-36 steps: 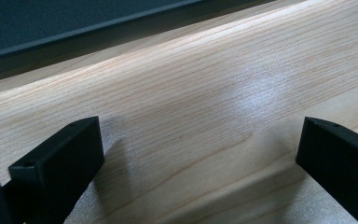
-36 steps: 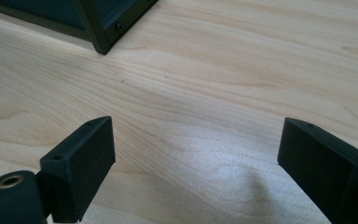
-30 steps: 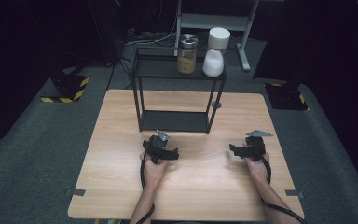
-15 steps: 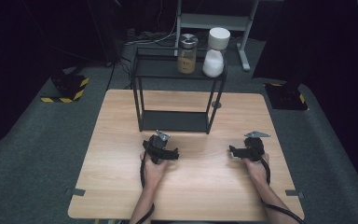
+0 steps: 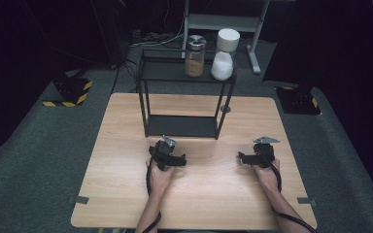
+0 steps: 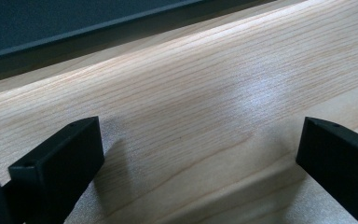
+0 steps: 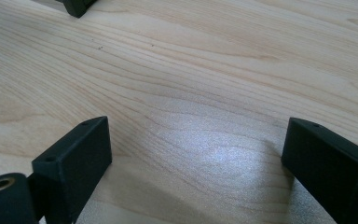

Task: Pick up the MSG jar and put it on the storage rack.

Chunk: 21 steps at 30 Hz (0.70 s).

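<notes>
A black metal rack [image 5: 182, 99] with two shelves is placed on the far half of the wooden surface [image 5: 126, 194]. On its top shelf a glass jar [image 5: 194, 56] with a brownish filling and a metal lid is seen, and just beside it a white bottle [image 5: 223, 60] with a round white cap. The rack is made of thin square bars and flat dark plates; the surface is of pale wood with a fine grain and a soft shine.

The left gripper [image 5: 175, 160] is held just in front of the rack's lower shelf, close over the surface, with the jaws wide apart and nothing between them. The right gripper [image 5: 244, 158] is held well apart from it, nearer to the right edge, also low over the wood; its jaws have just been opening and only bare wood is seen between them. Both forearms are stretched forward from the near edge
</notes>
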Each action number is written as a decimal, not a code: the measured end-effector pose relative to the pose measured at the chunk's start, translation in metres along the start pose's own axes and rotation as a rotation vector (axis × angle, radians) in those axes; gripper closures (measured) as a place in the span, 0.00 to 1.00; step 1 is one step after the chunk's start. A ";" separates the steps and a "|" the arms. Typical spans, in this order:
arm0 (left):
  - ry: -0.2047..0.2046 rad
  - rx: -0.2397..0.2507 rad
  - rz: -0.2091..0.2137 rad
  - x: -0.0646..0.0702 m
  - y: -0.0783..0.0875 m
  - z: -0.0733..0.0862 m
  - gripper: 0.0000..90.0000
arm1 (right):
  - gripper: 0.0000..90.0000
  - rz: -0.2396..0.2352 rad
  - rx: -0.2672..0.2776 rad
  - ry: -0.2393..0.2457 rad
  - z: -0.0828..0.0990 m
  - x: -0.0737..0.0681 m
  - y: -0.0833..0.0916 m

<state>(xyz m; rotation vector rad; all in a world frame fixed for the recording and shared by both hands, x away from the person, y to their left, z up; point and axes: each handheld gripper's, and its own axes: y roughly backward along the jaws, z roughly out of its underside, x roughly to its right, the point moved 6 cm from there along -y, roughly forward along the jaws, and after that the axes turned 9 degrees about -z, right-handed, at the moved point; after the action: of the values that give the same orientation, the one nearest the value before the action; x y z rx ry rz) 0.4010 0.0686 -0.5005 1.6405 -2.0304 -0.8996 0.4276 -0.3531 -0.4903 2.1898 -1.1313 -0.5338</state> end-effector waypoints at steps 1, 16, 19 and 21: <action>0.000 0.000 0.000 0.000 0.000 0.000 0.01 | 0.08 0.000 0.000 0.000 0.000 0.000 0.000; -0.002 -0.002 0.002 0.000 0.000 0.000 0.01 | 0.08 0.010 0.001 -0.009 0.001 -0.001 0.001; -0.002 -0.002 0.002 0.000 0.000 -0.001 0.01 | 0.08 0.009 0.001 -0.009 0.001 -0.001 0.001; -0.002 -0.002 0.002 0.000 0.000 -0.001 0.01 | 0.08 0.009 0.001 -0.009 0.001 -0.001 0.001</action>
<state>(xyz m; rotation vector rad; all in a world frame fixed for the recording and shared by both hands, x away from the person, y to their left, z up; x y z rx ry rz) 0.4015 0.0688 -0.5002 1.6369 -2.0312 -0.9035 0.4260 -0.3529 -0.4902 2.1840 -1.1466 -0.5401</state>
